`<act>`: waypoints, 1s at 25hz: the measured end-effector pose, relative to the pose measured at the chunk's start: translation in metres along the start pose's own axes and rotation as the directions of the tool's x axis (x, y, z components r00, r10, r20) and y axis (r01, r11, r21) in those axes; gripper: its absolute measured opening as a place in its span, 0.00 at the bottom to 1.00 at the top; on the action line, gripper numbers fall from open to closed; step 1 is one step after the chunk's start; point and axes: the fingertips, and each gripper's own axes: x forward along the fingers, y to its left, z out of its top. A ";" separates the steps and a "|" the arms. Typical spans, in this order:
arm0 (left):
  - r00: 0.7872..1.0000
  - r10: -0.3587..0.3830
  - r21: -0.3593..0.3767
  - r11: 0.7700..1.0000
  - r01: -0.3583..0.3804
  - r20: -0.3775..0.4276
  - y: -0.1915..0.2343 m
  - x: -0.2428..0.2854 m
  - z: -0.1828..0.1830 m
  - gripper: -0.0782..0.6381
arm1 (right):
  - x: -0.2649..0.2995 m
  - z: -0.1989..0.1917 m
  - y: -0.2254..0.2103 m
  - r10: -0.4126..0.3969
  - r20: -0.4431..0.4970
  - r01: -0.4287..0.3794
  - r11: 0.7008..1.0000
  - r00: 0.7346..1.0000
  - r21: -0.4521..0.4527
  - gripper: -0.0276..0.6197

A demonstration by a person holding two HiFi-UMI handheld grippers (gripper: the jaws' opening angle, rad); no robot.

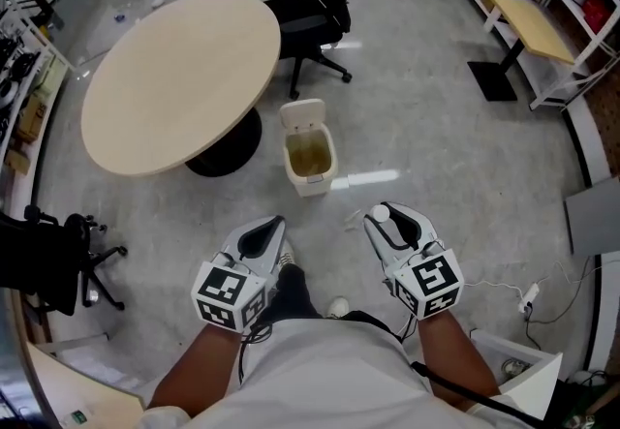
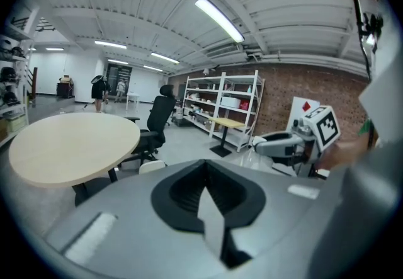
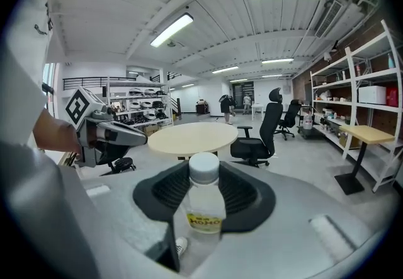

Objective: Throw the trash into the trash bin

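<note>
the right claw [image 1: 386,222] is clamped on a small clear bottle [image 3: 204,199], its white cap pointing forward out of the jaws. the left claw [image 1: 269,229] is closed on a thin pale scrap [image 2: 213,224]. the white bin [image 1: 310,187], lid up, stands on the grey floor [image 1: 426,127] ahead of the 2 claws, well apart from them, so neither piece is in it.

Bottle [image 3: 203,208]: clear glossy plastic, matt white cap. Pale strip [image 2: 211,220]: matt, paper-like. Trash bin [image 1: 312,185]: cream plastic. Floor [image 1: 417,137]: grey, glossy. Table [image 1: 179,78]: smooth, matt.
</note>
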 end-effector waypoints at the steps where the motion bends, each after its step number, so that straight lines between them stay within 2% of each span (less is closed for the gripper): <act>1: 1.000 -0.004 -0.001 1.000 0.004 -0.004 0.005 0.003 0.001 0.12 | 0.006 0.000 -0.002 -0.004 -0.005 0.004 1.000 1.000 0.004 0.27; 8: 0.998 -0.049 0.001 0.999 0.049 -0.048 0.042 0.033 0.008 0.12 | 0.054 -0.001 -0.017 -0.023 -0.041 0.024 0.999 0.999 0.046 0.27; 13: 0.994 -0.078 0.014 0.997 0.079 -0.071 0.073 0.052 0.015 0.12 | 0.086 0.006 -0.026 -0.056 -0.067 0.059 0.997 0.996 0.043 0.27; 25: 0.973 -0.189 0.019 0.981 0.193 -0.134 0.135 0.098 0.008 0.12 | 0.173 0.004 -0.035 -0.093 -0.118 0.100 0.993 0.989 0.056 0.27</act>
